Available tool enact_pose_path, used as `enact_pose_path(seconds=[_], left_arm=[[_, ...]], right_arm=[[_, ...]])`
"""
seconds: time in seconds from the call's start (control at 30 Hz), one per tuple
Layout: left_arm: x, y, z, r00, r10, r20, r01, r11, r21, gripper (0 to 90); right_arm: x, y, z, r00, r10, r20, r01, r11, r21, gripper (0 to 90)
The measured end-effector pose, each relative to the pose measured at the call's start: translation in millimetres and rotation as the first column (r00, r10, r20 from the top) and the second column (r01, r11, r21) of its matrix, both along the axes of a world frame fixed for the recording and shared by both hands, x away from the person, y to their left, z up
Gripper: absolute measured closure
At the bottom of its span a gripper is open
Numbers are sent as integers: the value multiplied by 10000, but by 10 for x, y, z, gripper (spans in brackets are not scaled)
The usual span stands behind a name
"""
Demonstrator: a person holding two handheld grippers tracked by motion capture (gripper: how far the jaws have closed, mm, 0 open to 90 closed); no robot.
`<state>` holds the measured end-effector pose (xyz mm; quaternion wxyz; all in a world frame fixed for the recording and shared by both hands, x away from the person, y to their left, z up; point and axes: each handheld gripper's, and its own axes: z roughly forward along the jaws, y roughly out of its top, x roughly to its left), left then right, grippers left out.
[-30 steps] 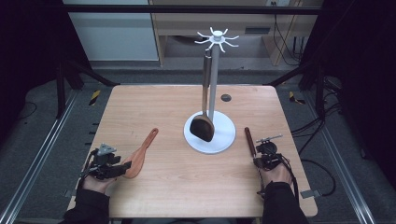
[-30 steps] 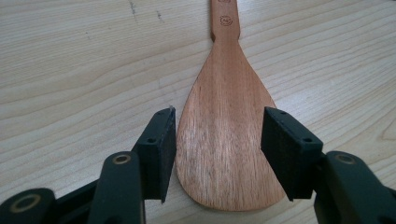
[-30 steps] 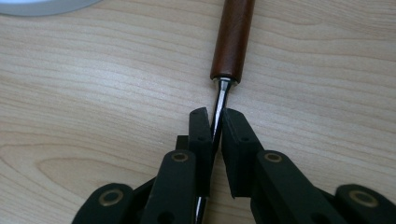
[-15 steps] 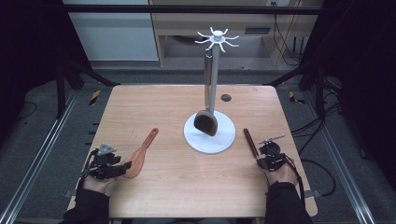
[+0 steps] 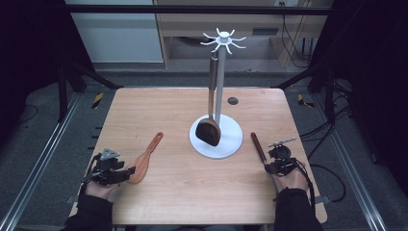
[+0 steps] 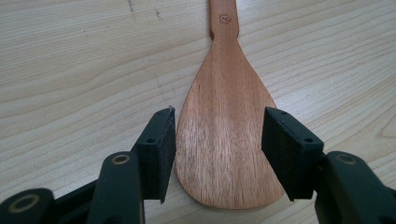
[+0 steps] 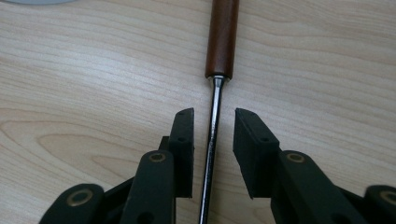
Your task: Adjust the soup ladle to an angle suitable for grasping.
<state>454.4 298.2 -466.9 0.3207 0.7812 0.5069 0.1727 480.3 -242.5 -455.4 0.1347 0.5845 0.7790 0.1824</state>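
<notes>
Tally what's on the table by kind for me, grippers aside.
Wooden utensils: 2, the light spatula lying flat and the dark spoon hanging on the rack.
Metal-shafted tool with brown handle: 1.
White hanging rack: 1.
Total: 4.

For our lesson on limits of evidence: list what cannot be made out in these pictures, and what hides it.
- Working end of the metal-shafted utensil: cut off by the bottom edge of the right gripper view; in the high view the right tool covers it.
- Hook holding the dark spoon on the white stand: too small in the high view.
- Left tool touching the wooden spatula: unclear.
</notes>
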Motion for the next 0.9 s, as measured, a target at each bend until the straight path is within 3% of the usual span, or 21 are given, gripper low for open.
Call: enact_pose_path(seconds=[0.3,0.9], left_arm=[[3,-3,-4,10000,-16,-26,16,10000,44,449],[8,-5,-10,10000,-36,-65,36,10000,74,449]], right_arm=[[23,10,-79,9988,-86,-477,80,9999,-111,741],[61,25,-166,9964,-243,-815,232,9996,-153,816]])
